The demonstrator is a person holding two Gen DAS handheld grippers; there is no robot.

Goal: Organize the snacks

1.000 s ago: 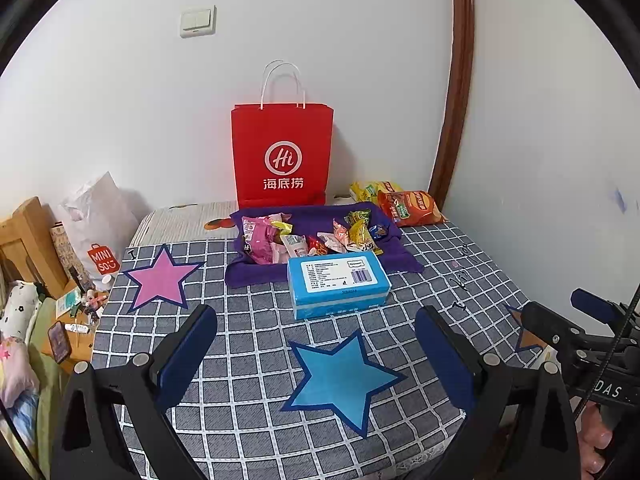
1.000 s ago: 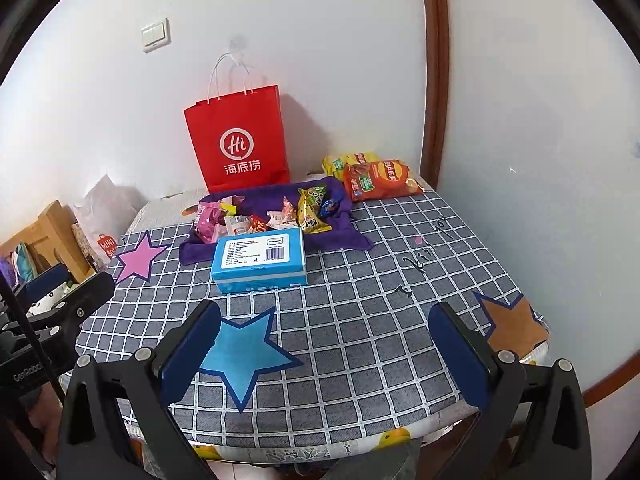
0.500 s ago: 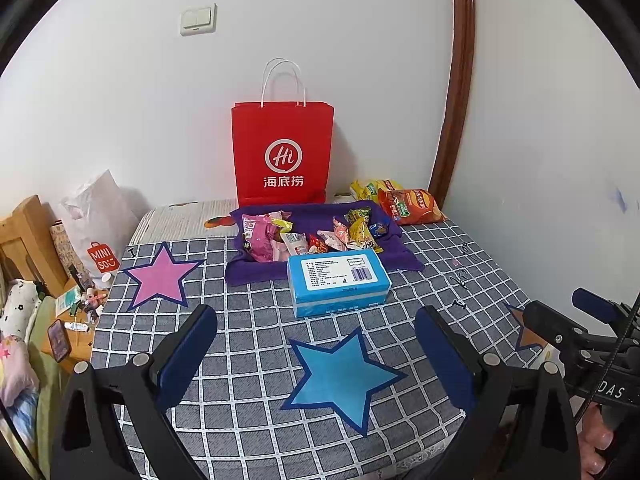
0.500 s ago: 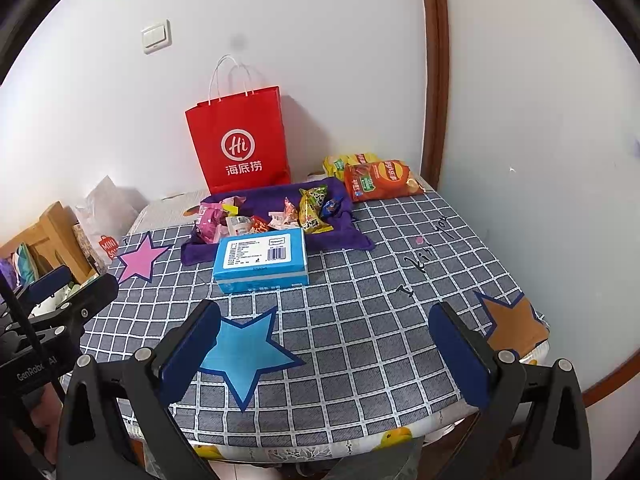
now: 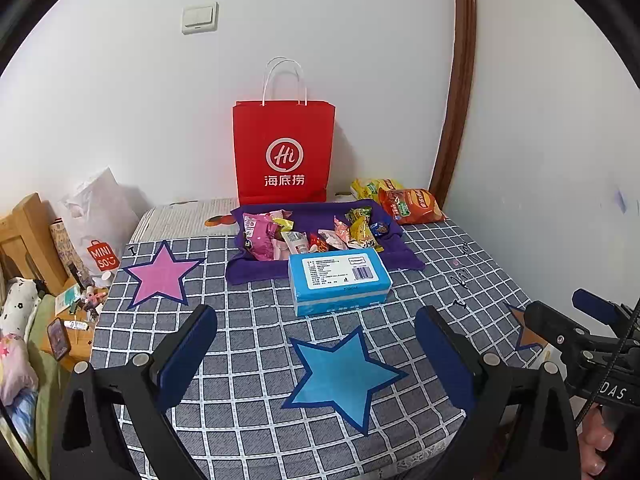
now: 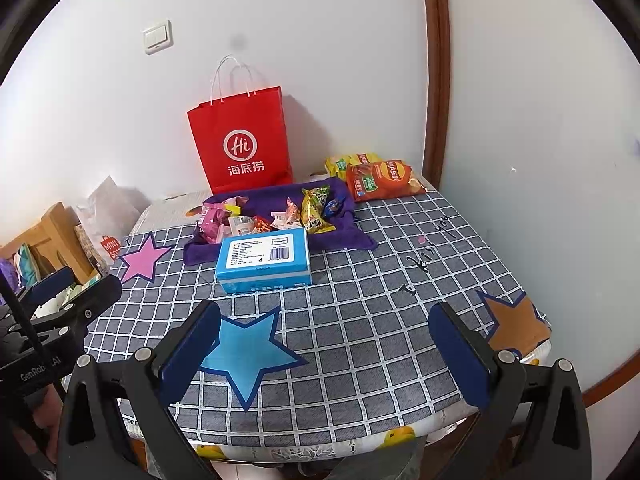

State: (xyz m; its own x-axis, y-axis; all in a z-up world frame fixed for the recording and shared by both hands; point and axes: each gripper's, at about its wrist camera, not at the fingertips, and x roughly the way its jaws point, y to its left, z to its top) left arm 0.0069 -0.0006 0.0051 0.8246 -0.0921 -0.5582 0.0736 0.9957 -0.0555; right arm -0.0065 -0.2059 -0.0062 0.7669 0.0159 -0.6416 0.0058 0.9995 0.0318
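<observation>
Grey checked tablecloth (image 5: pixel 256 360) is covering the table in a white-walled corner, w/ pink star (image 5: pixel 160 274), blue star (image 5: pixel 344 376) and orange star (image 6: pixel 516 322) patches. Left gripper (image 5: pixel 316 354) is hovering low at bottom center of its frame, fingers wide apart, holding nothing. Right gripper (image 6: pixel 324 350) is doing the same in its view, also spread and empty. Snacks (image 5: pixel 312 232) are lying on a purple cloth (image 5: pixel 256 270) at frame center, w/ a blue box (image 5: pixel 338 280) just in front, touching the cloth. Red paper bag (image 5: pixel 284 156) is standing upright behind, against the wall. Chip bags (image 5: pixel 408 204) are sitting right of the cloth, near the corner. Wooden furniture (image 5: pixel 24 240) is showing at left edge.
</observation>
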